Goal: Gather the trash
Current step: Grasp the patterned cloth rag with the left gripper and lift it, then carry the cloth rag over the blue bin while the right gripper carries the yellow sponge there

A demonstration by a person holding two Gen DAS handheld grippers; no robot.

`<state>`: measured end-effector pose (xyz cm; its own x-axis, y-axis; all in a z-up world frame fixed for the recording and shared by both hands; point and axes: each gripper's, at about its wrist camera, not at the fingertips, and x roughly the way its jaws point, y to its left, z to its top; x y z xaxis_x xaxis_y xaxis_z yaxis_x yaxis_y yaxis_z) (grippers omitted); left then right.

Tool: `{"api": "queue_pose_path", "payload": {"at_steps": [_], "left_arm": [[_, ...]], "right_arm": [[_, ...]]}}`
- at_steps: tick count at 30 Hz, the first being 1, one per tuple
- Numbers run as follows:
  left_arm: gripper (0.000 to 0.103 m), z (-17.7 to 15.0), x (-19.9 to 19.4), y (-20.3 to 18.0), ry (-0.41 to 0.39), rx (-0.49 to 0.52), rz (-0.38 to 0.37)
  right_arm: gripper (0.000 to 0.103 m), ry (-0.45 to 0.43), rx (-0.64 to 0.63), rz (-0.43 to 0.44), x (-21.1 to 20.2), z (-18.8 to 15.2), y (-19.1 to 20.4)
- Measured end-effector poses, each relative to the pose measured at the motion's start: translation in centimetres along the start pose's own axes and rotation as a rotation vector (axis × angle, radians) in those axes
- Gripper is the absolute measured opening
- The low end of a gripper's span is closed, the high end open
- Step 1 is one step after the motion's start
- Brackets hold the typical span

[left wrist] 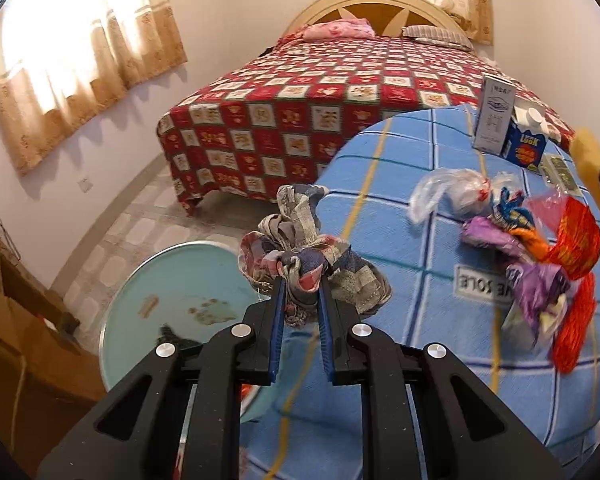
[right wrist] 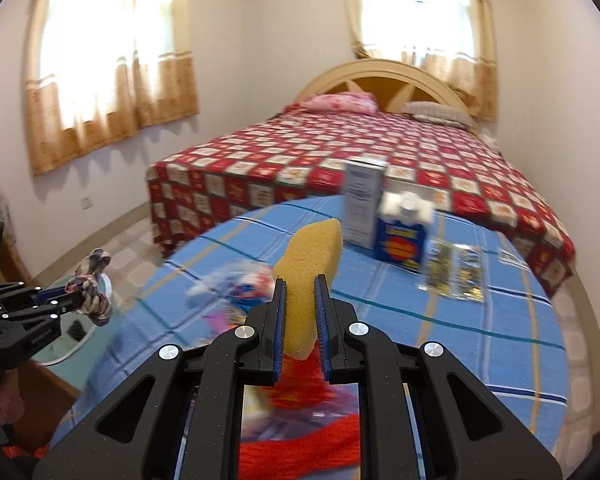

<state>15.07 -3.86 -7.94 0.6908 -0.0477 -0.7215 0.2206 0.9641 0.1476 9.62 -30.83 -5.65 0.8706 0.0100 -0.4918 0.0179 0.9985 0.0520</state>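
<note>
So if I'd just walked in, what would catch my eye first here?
Probably the bright heap of wrappers on the blue checked table, red and purple plastic crumpled together. Then the two tools: the left gripper clamps a bunched rag at the table's edge, and the right gripper pinches a yellow sponge over that pile.
</note>
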Motion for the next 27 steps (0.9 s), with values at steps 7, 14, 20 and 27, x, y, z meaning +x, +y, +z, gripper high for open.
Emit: {"api": "queue_pose_path", "payload": {"at_steps": [7,14,20,27], "left_arm": [[0.016,-2.0,-0.5,3.7,0.02,-0.027,0.055],[0.016,-3.6,-0.5,6.7,0.041,-0.05,0.099],[0.016,-4.7,-0.5,8.8,0.058,-0.071,0.135],[0.016,-5.7,-0.5,11.0,0.073,-0.092,0.169]], "right_arm": [[0.015,0.011,-0.074,0.087,1.3,0.1,5.4],[0.015,0.03,-0.137,0.149,2.8,0.0,9.7],[0.015,0.059,-0.186,0.194,4.4,-0.3,12.8],[0.015,0.081,-0.229,0.232,5.7,-0.6,15.4]]}}
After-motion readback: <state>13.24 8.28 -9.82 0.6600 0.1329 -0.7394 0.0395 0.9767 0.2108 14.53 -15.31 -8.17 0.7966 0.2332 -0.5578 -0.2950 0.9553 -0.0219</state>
